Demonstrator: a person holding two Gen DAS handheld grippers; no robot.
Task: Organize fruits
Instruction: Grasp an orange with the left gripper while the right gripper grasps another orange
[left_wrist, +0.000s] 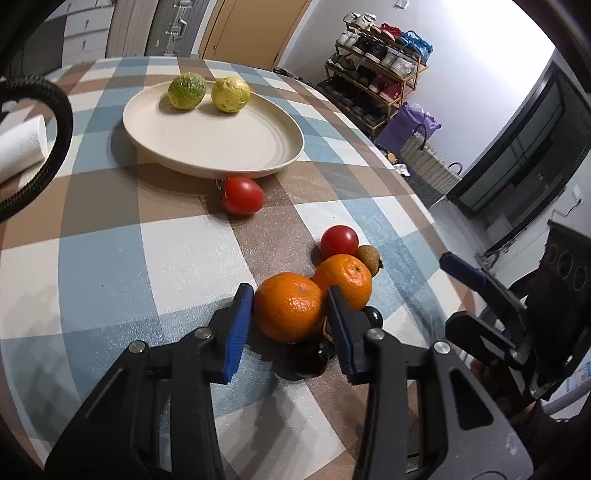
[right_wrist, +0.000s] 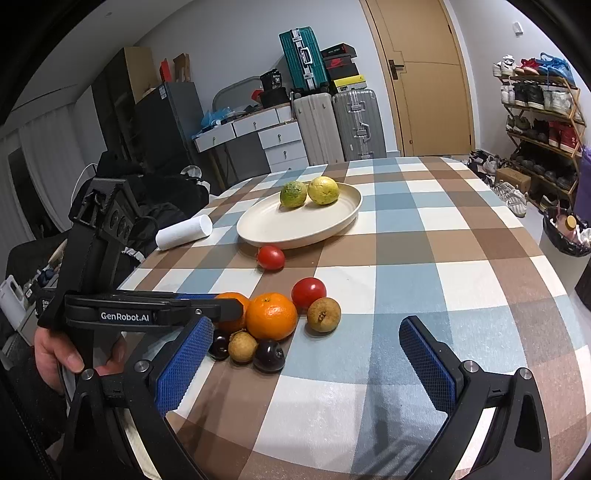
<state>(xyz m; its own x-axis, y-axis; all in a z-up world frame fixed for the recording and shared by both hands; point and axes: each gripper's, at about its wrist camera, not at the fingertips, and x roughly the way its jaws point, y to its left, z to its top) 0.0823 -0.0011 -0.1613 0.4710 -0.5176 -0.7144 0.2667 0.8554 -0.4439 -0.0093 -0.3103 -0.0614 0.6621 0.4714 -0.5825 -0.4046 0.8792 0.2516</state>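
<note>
My left gripper (left_wrist: 290, 291) has its blue pads against both sides of an orange (left_wrist: 288, 306) that rests on the checked tablecloth. A second orange (left_wrist: 345, 278) touches it, with a red tomato (left_wrist: 339, 240) and a small brown fruit (left_wrist: 368, 257) just behind. Dark plums (right_wrist: 269, 355) and a pale round fruit (right_wrist: 242, 346) lie in front of the pile. Another tomato (left_wrist: 242, 194) sits at the rim of the cream plate (left_wrist: 221, 147), which holds a green citrus (left_wrist: 186, 90) and a yellow citrus (left_wrist: 230, 94). My right gripper (right_wrist: 306, 354) hovers open and holds nothing, to the right of the pile.
A white paper roll (right_wrist: 183, 232) lies at the table's left edge beside the plate. A black cable (left_wrist: 55, 110) loops over that side. The table's round right edge (left_wrist: 424, 206) drops off toward a shoe rack (right_wrist: 539, 122) and bags on the floor.
</note>
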